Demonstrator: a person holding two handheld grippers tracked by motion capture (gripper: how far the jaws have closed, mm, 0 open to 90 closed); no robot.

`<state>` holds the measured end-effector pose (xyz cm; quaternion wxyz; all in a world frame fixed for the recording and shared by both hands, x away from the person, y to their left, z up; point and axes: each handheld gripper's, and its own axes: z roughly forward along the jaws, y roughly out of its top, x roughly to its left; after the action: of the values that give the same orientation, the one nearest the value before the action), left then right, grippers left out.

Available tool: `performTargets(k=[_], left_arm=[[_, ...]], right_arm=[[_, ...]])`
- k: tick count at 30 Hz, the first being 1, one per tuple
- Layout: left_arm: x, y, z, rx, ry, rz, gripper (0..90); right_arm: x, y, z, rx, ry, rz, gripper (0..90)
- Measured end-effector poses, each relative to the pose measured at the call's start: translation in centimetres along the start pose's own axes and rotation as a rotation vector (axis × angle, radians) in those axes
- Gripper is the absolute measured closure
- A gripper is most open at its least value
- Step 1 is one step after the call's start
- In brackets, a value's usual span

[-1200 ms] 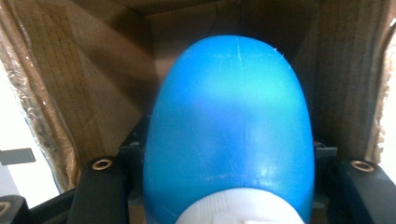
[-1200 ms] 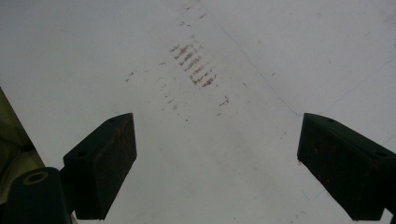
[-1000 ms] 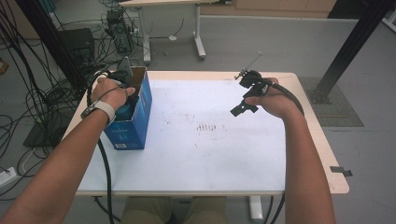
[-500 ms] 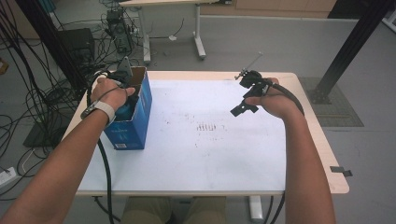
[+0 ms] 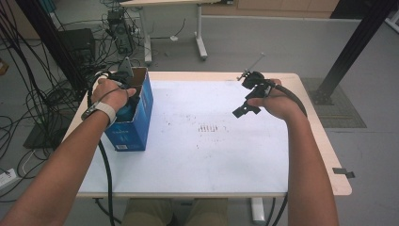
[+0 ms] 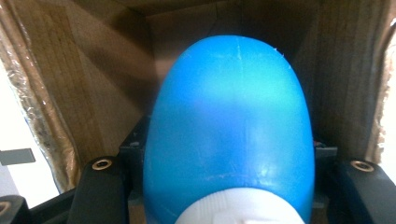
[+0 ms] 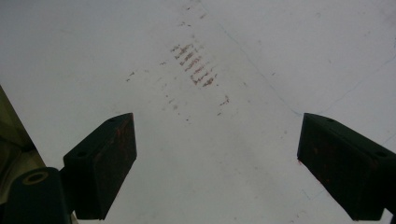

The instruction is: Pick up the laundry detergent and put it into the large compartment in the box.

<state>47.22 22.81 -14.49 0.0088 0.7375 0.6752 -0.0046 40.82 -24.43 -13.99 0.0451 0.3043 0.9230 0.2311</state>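
Note:
A blue bottle [image 6: 229,102] with a white cap [image 6: 236,212] sits between the jaws of my left gripper [image 6: 229,161], which is shut on it. Brown cardboard walls [image 6: 93,79] surround the bottle on all sides. In the high view my left hand [image 5: 110,94] reaches down into an open blue cardboard box [image 5: 139,122] at the table's left edge. The jaws are hidden inside it. My right gripper [image 5: 242,110] hovers over the table's right half, open, with nothing between its fingers [image 7: 105,158].
The white table top [image 5: 211,160] carries a patch of dark scuff marks [image 5: 207,128] near its middle. Cables [image 5: 28,99] and equipment lie on the floor to the left. A black post [image 5: 348,52] stands at the far right.

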Motion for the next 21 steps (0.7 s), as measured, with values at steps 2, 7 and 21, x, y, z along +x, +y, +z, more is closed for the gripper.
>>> performTargets(k=[2,7,21], left_arm=[[0.01,0.01,-0.02,0.001,0.000,0.000,38.1],[0.01,0.00,-0.02,0.002,0.000,0.000,38.1],[0.00,-0.04,-0.02,0.001,0.001,0.002,38.1]], right_arm=[[-0.01,0.00,0.02,-0.001,0.000,0.001,11.7],[0.04,0.14,0.05,0.002,0.002,0.001,11.7],[0.07,-0.01,-0.16,-0.001,-0.002,0.002,11.6]])
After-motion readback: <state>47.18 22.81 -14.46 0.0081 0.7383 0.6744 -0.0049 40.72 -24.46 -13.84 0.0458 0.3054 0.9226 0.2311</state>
